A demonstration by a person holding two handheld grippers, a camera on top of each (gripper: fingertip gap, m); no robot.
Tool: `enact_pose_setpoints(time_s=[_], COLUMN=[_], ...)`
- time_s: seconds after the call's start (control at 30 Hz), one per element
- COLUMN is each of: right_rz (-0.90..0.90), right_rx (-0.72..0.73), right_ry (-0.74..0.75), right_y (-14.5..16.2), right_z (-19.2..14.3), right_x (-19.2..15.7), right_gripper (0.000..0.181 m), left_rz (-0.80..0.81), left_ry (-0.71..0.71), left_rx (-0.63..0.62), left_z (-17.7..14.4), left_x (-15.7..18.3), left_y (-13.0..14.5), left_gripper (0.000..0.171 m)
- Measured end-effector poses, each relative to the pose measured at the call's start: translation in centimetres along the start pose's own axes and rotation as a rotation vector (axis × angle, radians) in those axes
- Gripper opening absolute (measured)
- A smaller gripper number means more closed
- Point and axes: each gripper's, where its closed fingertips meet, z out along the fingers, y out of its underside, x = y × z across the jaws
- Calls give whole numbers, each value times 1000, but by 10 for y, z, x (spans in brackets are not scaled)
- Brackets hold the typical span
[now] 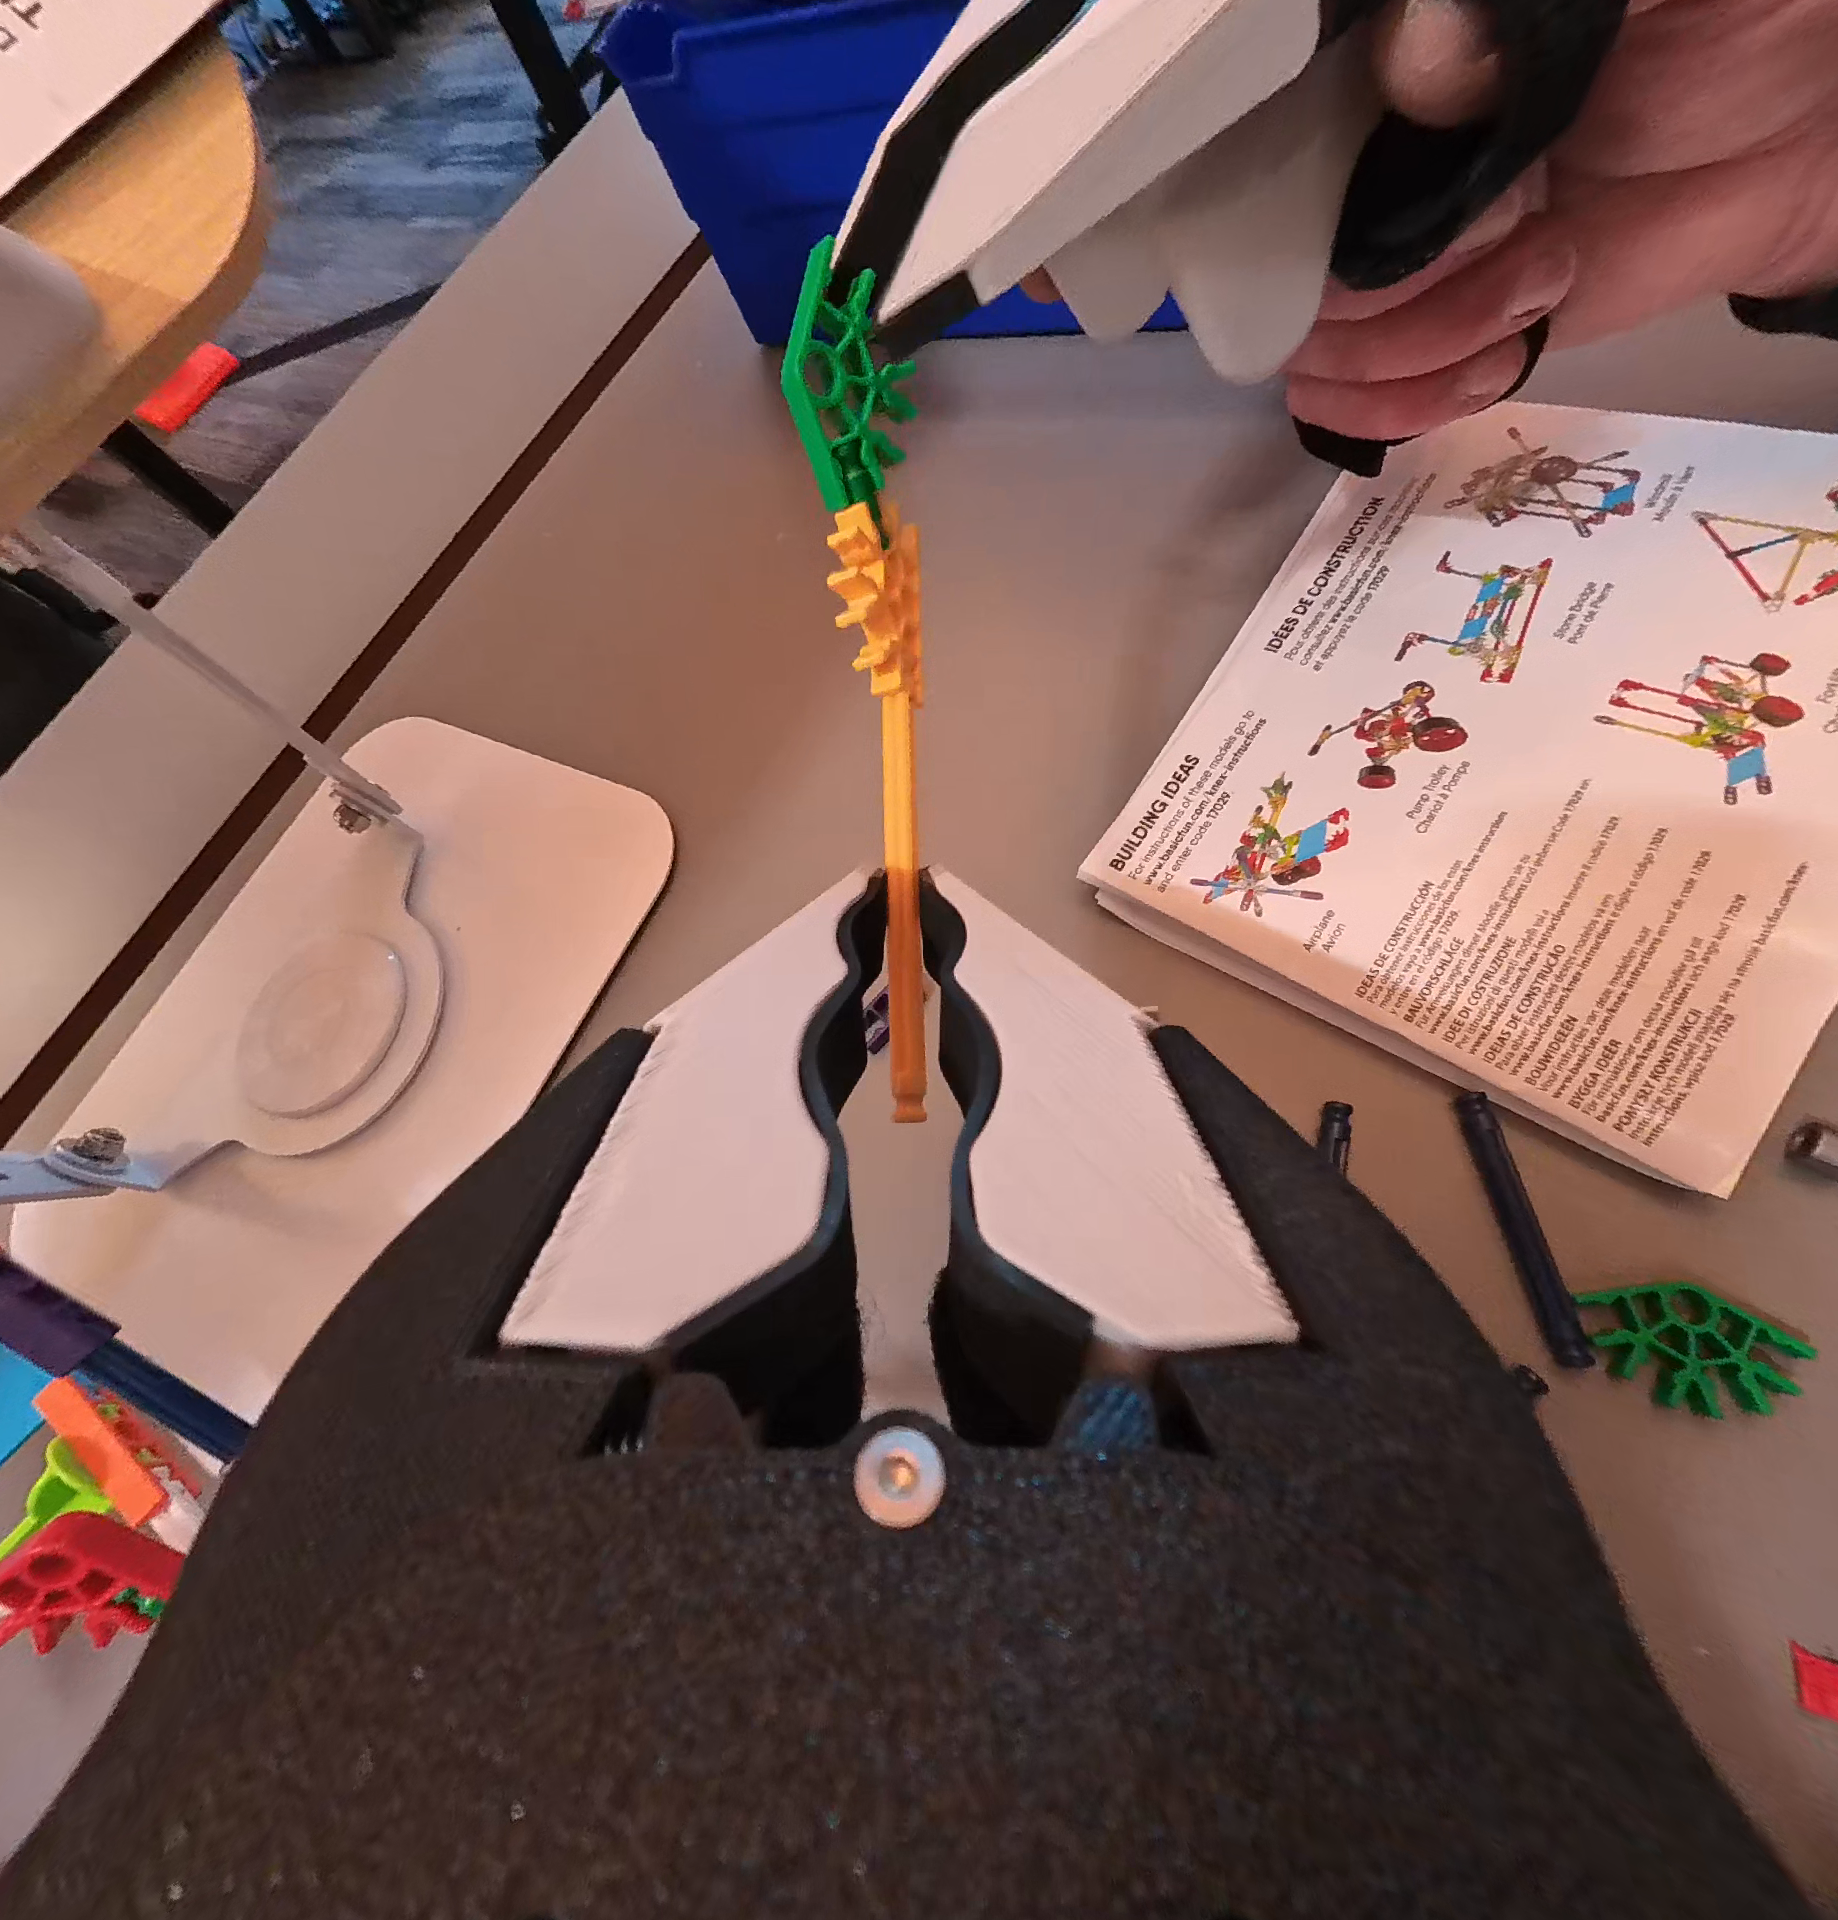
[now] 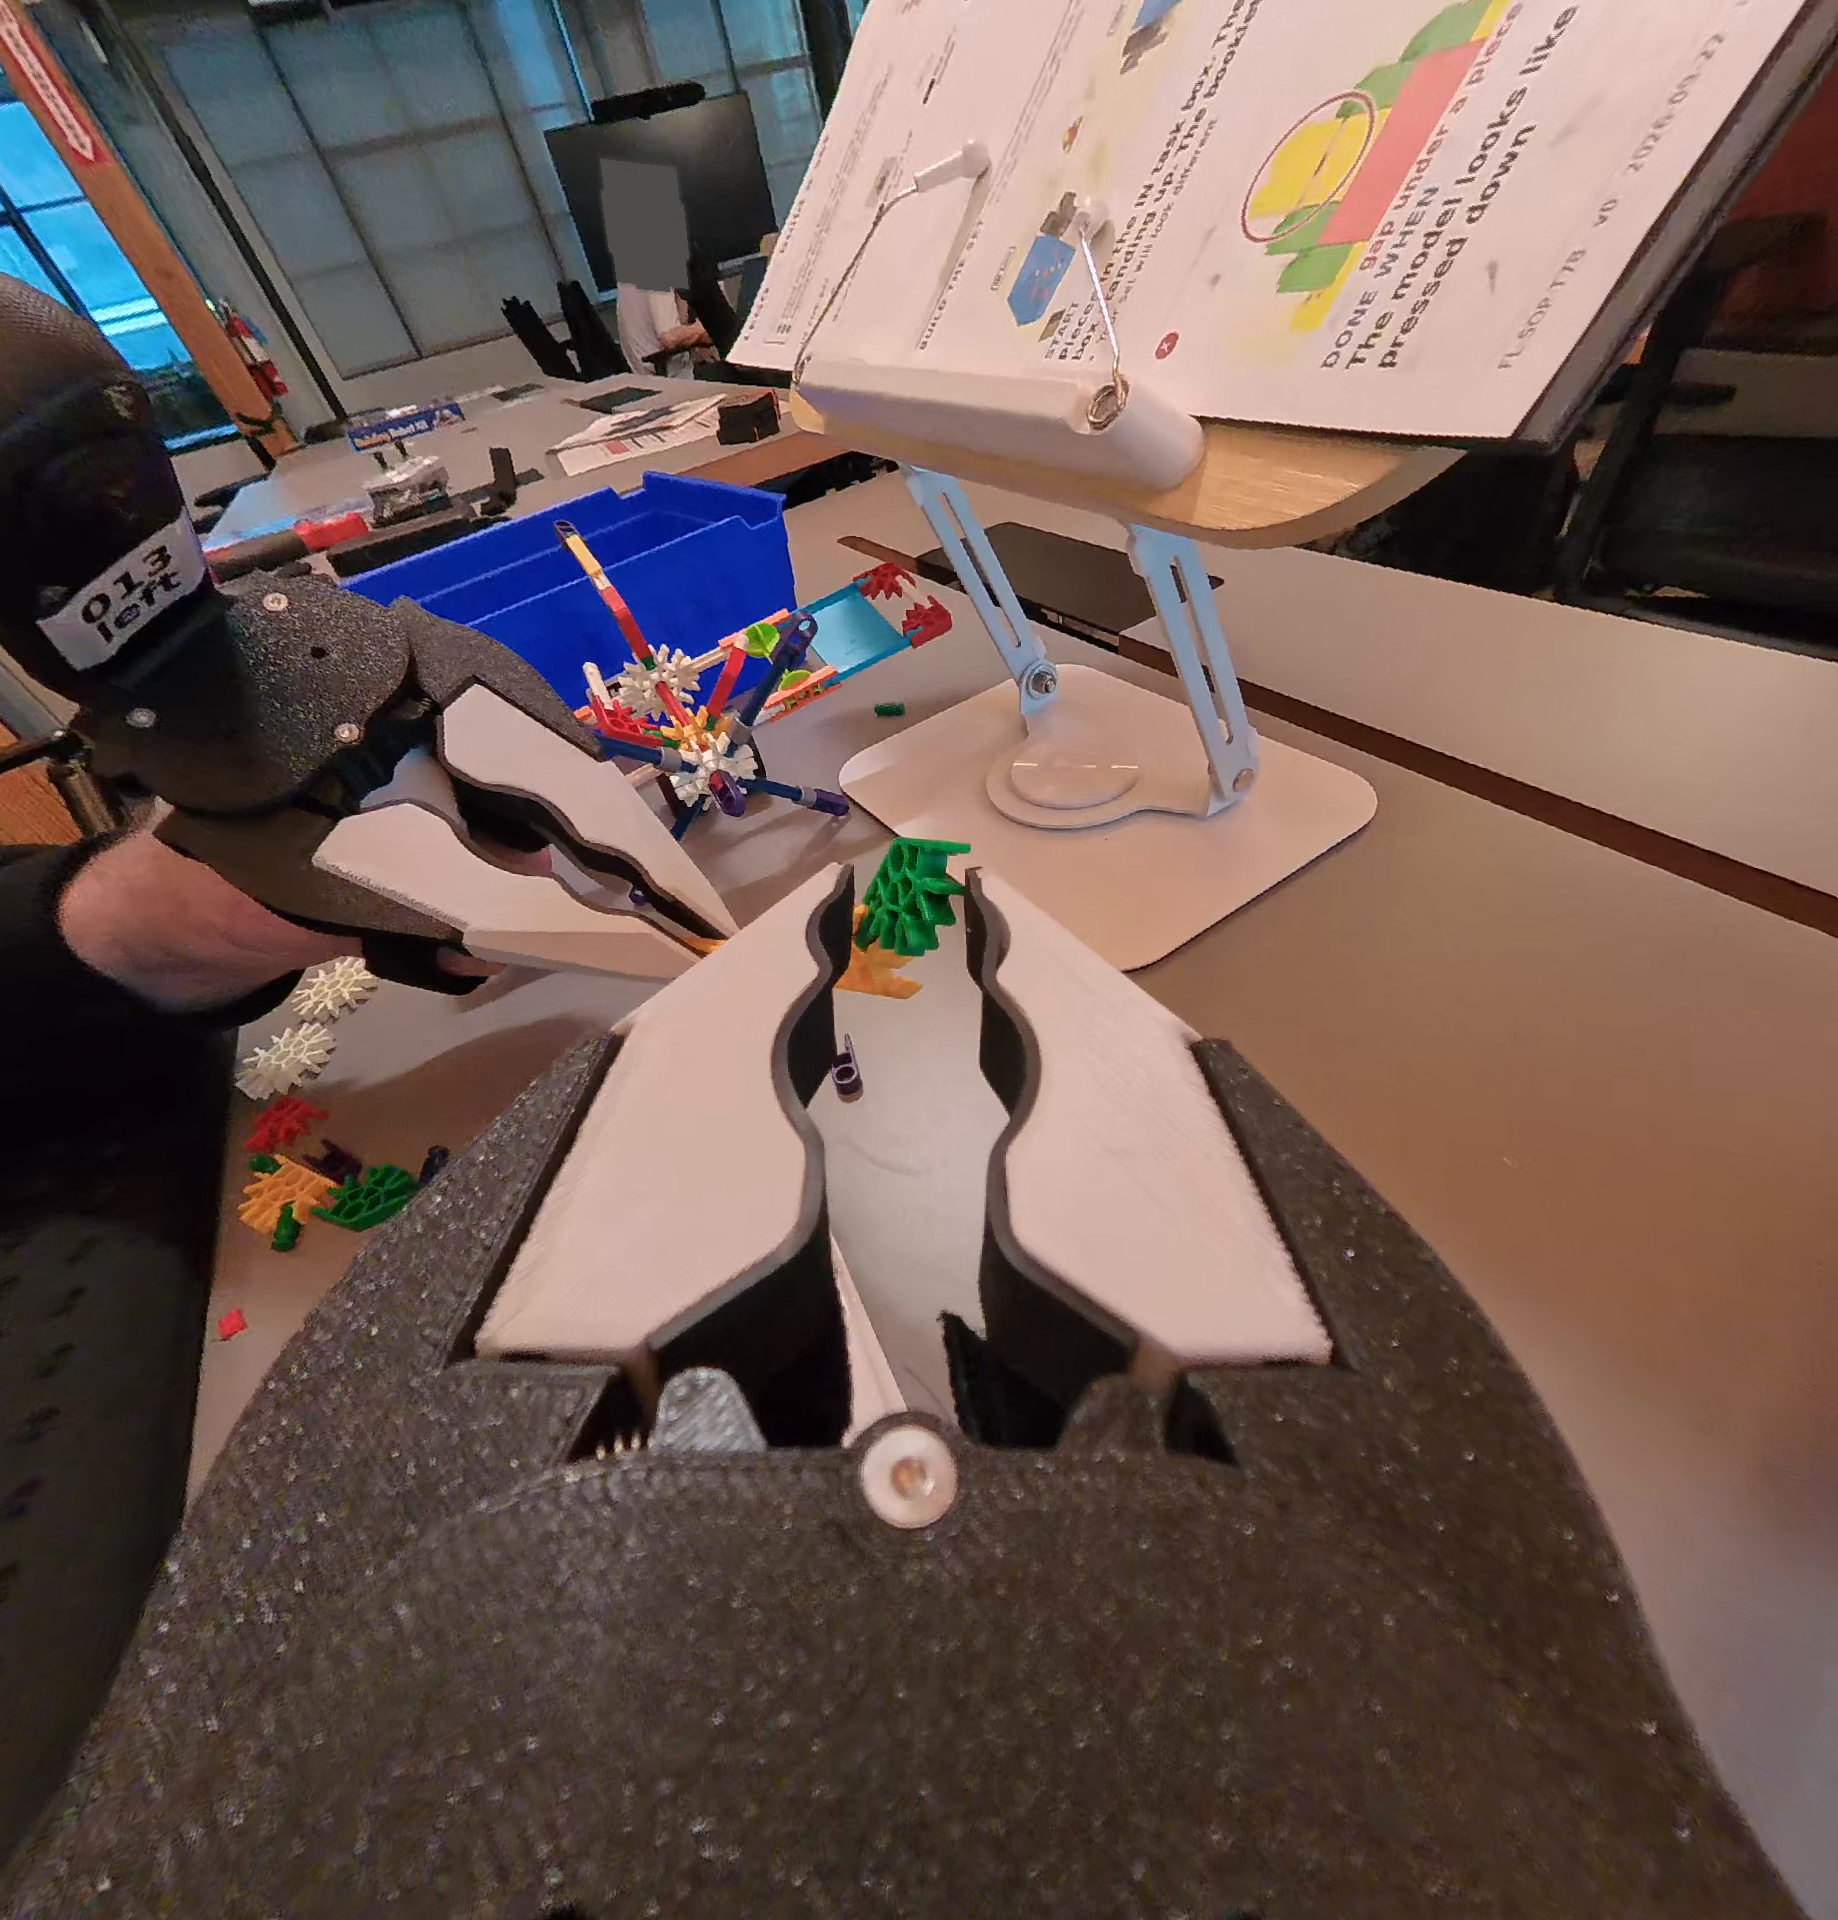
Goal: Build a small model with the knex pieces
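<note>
My left gripper (image 1: 902, 878) is shut on an orange rod (image 1: 899, 790) that stands up from its tips. A yellow connector (image 1: 879, 603) sits on the rod's far end, with a green connector (image 1: 842, 384) joined above it. My right gripper (image 1: 879, 307), held by a gloved hand, comes in from the upper right and pinches the green connector. In the right wrist view the green connector (image 2: 910, 899) sits between the right gripper's tips (image 2: 910, 883), with the yellow connector (image 2: 879, 977) just below it. The left gripper (image 2: 712, 935) meets it from the left.
A blue bin (image 1: 749, 156) stands behind. An instruction booklet (image 1: 1466, 779) lies at the right, with a dark rod (image 1: 1517, 1226) and a loose green connector (image 1: 1694, 1351) near it. A white document stand base (image 2: 1102, 810), a colourful rod model (image 2: 707, 727) and loose pieces (image 2: 323, 1184) are on the table. The tips of one gripper are about 9 cm away from the tips of the other. Measured from the fingertips, the colourful rod model (image 2: 707, 727) is 15 cm or so from the left gripper and 25 cm from the right.
</note>
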Motion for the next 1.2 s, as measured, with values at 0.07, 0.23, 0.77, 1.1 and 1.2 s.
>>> enact_pose_setpoints(time_s=[0.07,0.23,0.77,1.1,1.2], right_rz=[-5,-23,-96,-183,-177], right_rx=[3,17,59,60,83], right_ry=[9,-16,-164,-272,-251], right_y=[-1,-4,-13,-14,-18], right_z=[-1,-4,-13,-24,-26], right_x=[1,-4,-34,-59,-54], right_gripper=[11,8,7,8,8], left_rz=[10,11,-54,88,114], left_ry=[-9,-19,-27,-172,-191], left_rx=[-8,-8,48,111,118], left_z=[1,2,0,-10,-12], left_x=[0,-2,-12,-25,-25], left_y=[1,1,-2,-16,-19], left_gripper=[5,5,6,7,6])
